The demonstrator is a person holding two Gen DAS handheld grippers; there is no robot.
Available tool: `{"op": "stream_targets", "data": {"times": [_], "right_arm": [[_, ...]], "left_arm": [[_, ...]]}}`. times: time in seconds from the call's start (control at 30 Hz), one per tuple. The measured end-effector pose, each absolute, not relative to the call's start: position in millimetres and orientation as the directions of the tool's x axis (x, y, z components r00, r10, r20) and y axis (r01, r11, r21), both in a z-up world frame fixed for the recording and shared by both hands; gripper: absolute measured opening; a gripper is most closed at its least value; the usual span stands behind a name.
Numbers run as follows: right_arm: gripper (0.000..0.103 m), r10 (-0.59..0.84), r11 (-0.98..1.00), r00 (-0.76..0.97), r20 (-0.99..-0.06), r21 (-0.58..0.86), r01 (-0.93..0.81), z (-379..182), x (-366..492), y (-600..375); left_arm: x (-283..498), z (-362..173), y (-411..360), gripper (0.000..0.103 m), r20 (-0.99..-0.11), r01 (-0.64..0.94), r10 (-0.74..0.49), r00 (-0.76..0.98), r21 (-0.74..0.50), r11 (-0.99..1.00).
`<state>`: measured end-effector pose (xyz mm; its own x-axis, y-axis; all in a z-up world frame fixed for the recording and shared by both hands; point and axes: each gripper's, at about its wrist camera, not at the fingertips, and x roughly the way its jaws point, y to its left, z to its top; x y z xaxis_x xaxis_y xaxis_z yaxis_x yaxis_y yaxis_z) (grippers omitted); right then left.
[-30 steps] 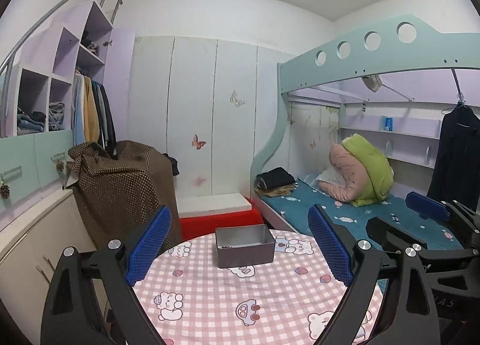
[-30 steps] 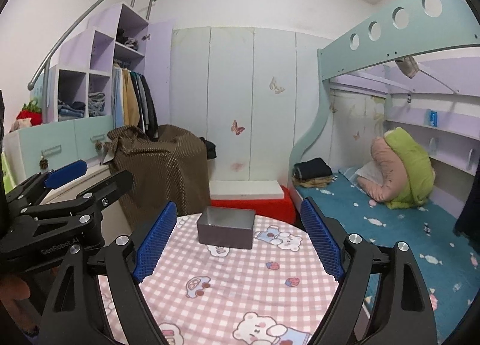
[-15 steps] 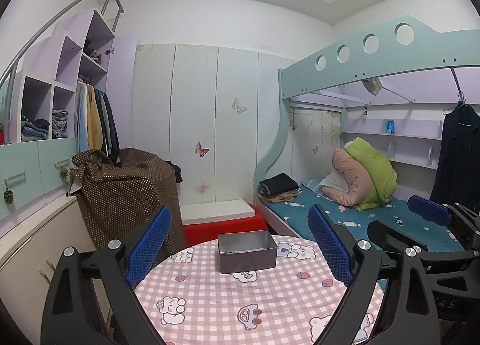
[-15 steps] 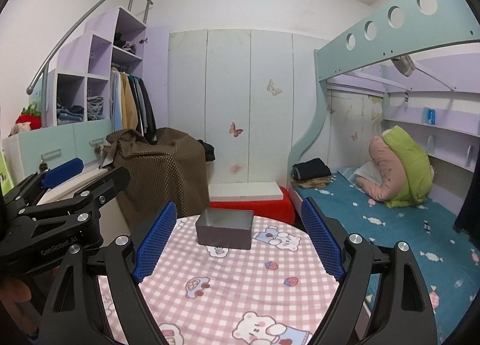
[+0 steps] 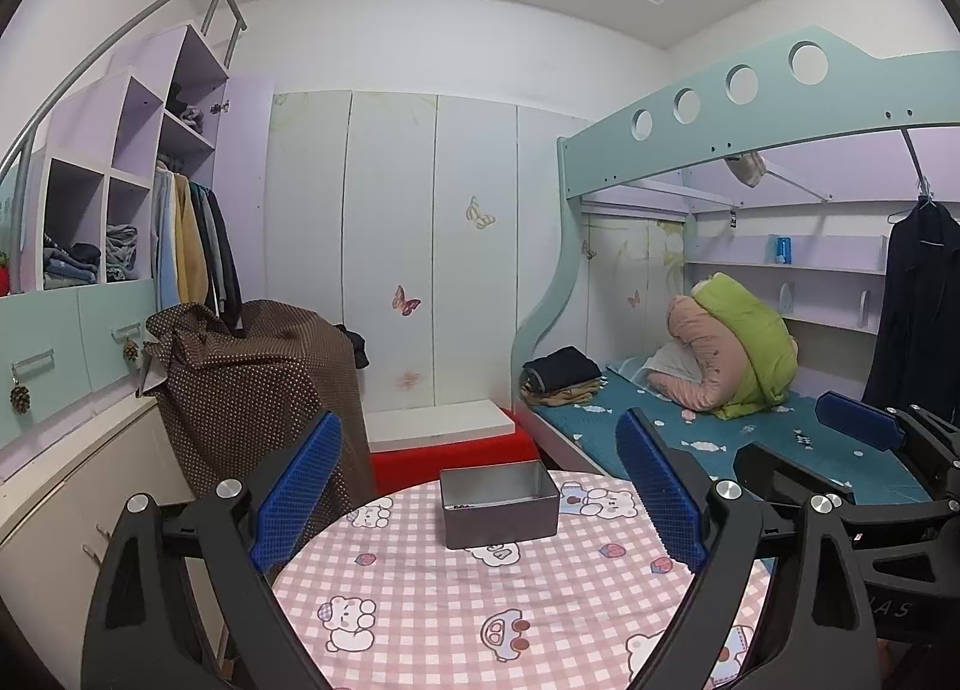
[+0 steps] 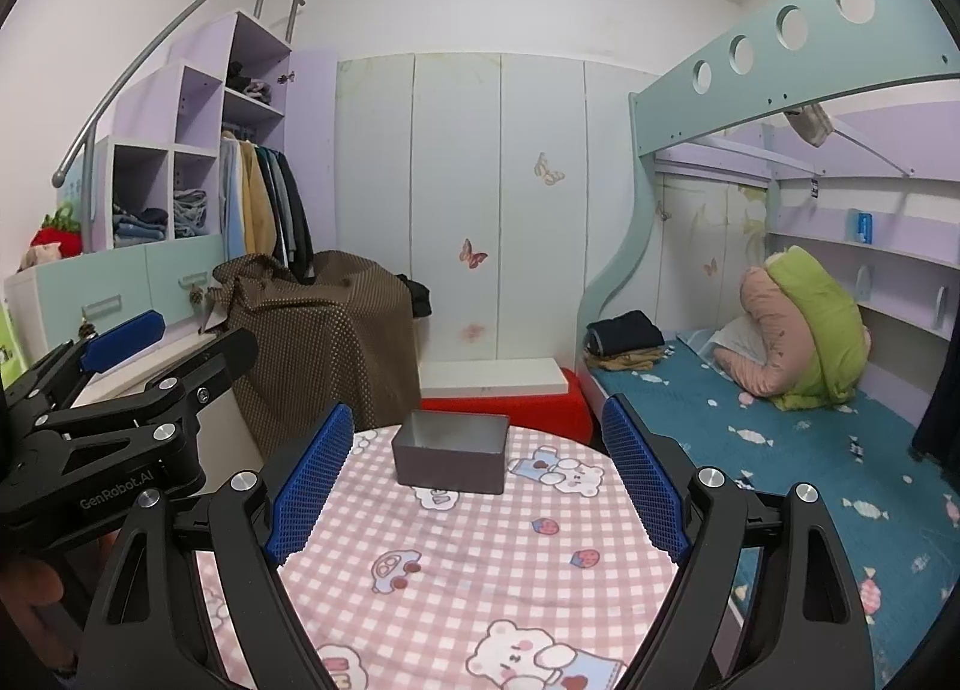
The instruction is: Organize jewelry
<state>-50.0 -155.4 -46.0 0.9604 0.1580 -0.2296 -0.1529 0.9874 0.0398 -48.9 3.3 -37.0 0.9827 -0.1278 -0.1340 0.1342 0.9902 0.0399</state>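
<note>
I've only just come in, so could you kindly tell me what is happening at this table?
A person holds two black grippers with blue finger pads, the left gripper and the right gripper, both open and empty above a round table with a pink checked cartoon cloth. A small open grey metal box sits toward the table's far edge, with something small and dark at its bottom. Neither gripper touches the box, and no other jewelry shows on the cloth.

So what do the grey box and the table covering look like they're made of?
Grey box: probably metal, matte dark outside, brushed silvery inside catching light. Table covering: likely soft fabric, pink gingham printed with cartoon bears, no gloss.
</note>
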Motion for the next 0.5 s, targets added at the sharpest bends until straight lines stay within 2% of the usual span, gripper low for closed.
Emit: {"op": "stream_targets", "data": {"times": [0.5], "right_arm": [[0.082, 0.157, 0.988, 0.960, -0.231, 0.040, -0.152, -46.8, -49.1, -154.9]], "left_arm": [[-46.2, -35.9, 6.5, 0.090, -0.129, 0.127, -0.120, 0.984, 0.047, 0.991]]}}
